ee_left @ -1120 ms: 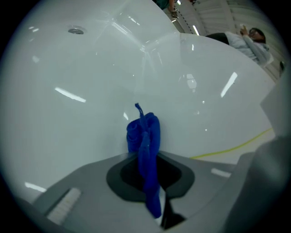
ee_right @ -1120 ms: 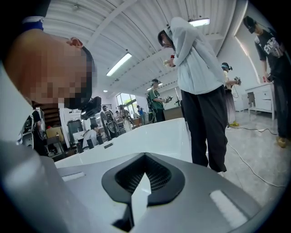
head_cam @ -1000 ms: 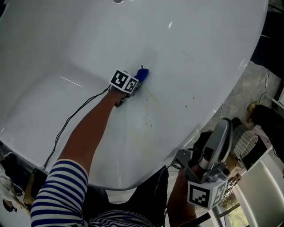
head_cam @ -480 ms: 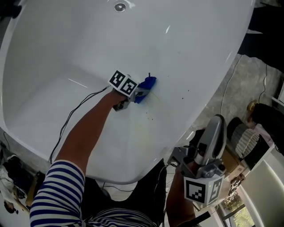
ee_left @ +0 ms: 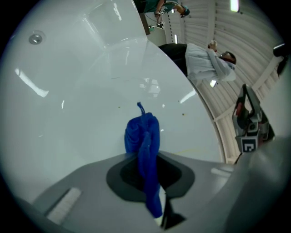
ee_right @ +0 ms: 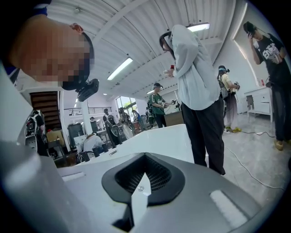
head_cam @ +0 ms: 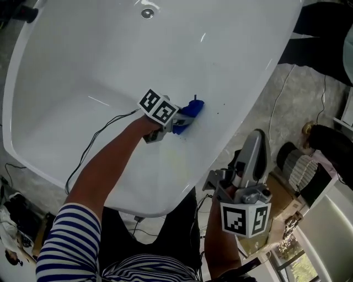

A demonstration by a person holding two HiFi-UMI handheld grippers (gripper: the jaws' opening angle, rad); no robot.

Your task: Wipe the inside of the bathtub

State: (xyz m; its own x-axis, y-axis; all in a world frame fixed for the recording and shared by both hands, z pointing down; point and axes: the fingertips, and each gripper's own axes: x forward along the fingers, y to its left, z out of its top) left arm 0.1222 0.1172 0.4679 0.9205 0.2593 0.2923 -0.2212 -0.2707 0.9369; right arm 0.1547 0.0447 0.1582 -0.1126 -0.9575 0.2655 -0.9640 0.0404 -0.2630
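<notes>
My left gripper (head_cam: pixel 175 122) is clamped on a blue cloth (head_cam: pixel 190 110). In the left gripper view the jaws are closed on the middle of the cloth. Its bunched upper part stands out past the jaw tips, and a narrow tail hangs back toward the camera.

The bunched end of the cloth is pressed against the inner side wall of the white bathtub (head_cam: pixel 83 66), on the side nearest my right gripper and below the rim. A few small dark specks (head_cam: pixel 217 114) lie on the wall just beside the cloth. The drain (head_cam: pixel 146 13) is at the far end of the tub floor, well apart from the cloth.

My left arm reaches over the near rim into the tub, with its striped sleeve (head_cam: pixel 69 237) at the shoulder. A thin black cable (head_cam: pixel 88 151) runs from the left gripper along the tub surface toward the near rim.

My right gripper (head_cam: pixel 255 144) is outside the tub, beside its near corner, with the jaws pointing up and away from the tub. In the right gripper view its jaws are closed together with nothing between them. That view also shows a person in a light hooded top (ee_right: pixel 195 86) standing behind a white tub edge.
</notes>
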